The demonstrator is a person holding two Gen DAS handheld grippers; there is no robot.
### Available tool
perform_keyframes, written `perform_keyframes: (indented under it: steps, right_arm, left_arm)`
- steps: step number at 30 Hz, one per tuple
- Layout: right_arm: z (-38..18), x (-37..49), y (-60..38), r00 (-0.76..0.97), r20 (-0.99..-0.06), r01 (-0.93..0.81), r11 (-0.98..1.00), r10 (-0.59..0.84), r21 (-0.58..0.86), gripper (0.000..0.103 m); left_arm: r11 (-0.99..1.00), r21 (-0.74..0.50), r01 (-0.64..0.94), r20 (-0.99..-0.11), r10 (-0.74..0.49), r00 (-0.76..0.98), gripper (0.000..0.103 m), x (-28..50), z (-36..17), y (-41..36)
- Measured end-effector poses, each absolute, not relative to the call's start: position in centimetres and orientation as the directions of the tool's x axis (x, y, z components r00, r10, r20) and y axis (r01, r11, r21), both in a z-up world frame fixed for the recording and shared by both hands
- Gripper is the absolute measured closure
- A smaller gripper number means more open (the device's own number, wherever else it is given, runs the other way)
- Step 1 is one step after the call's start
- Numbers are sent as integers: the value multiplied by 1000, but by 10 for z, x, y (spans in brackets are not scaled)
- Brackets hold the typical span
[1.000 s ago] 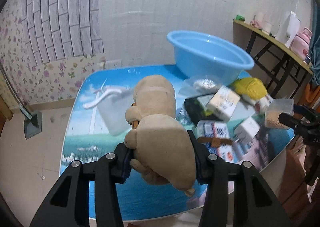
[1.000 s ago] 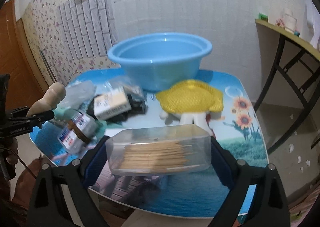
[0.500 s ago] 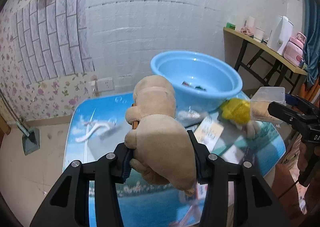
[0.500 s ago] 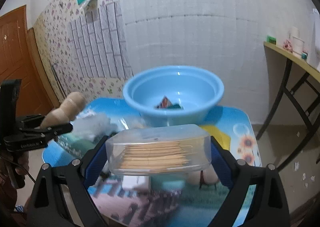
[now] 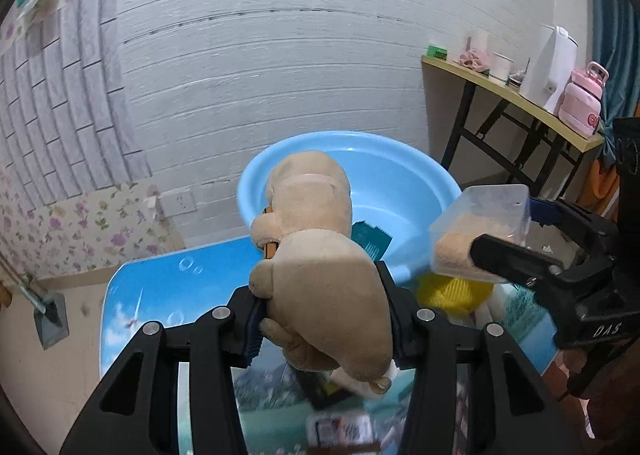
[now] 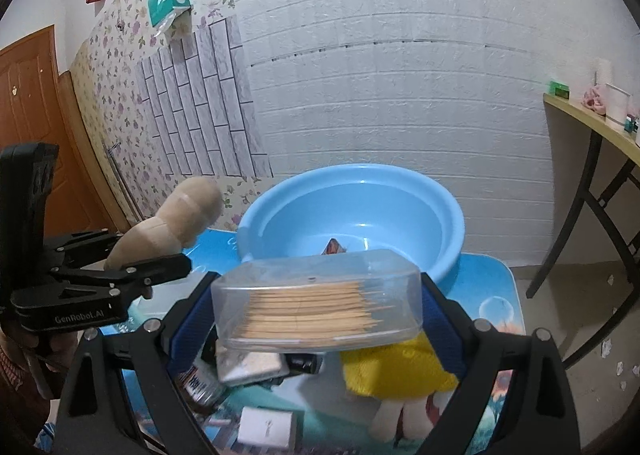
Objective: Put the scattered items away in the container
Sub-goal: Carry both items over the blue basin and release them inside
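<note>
My left gripper (image 5: 322, 311) is shut on a tan plush toy (image 5: 316, 251) and holds it in the air just before the near rim of the blue basin (image 5: 400, 183). My right gripper (image 6: 316, 299) is shut on a clear box of toothpicks (image 6: 316, 299), also raised, just short of the basin (image 6: 360, 215). The box shows at the right of the left wrist view (image 5: 480, 231), the plush at the left of the right wrist view (image 6: 172, 227). A small packet (image 6: 334, 246) lies in the basin.
On the blue picture table (image 6: 492, 295) lie a doll in a yellow dress (image 6: 400, 371), a small bottle (image 6: 200, 383), a flat box (image 6: 250, 365) and a white box (image 6: 266, 429). A side table (image 5: 516, 95) with a pink bottle stands right.
Both grippers have risen and moved forward toward the basin with their loads. The basin is now larger and closer in both views.
</note>
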State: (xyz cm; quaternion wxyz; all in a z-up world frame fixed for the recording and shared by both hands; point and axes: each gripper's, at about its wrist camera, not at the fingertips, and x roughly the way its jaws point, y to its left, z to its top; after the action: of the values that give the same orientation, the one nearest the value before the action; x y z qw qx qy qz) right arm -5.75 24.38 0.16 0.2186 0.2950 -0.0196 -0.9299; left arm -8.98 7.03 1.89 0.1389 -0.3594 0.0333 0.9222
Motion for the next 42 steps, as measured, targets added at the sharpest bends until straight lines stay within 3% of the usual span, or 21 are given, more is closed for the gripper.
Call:
perform_keyframes:
  steps: [19, 22, 27, 33, 42]
  right_arm:
    - [-27, -117, 248, -714, -570, 372, -910, -406, 181, 9]
    - [-32, -118, 249, -706, -578, 370, -909, -409, 191, 9]
    - [-33, -118, 250, -705, -574, 372, -906, -417, 202, 9]
    - [-31, -117, 246, -701, -571, 378, -901, -427, 211, 9]
    - [-23, -107, 236, -720, -564, 381, -910, -404, 166, 8]
  left_arm:
    - [-949, 17, -313, -700, 212, -682, 54, -139, -8, 102]
    - [-950, 5, -313, -695, 221, -684, 48, -138, -9, 98]
    - [-961, -25, -274, -684, 216, -697, 24, -137, -6, 85]
    - [-977, -35, -212, -677, 179, -713, 4, -132, -5, 66]
    - [-975, -35, -219, -638, 190, -746, 0, -117, -10, 49]
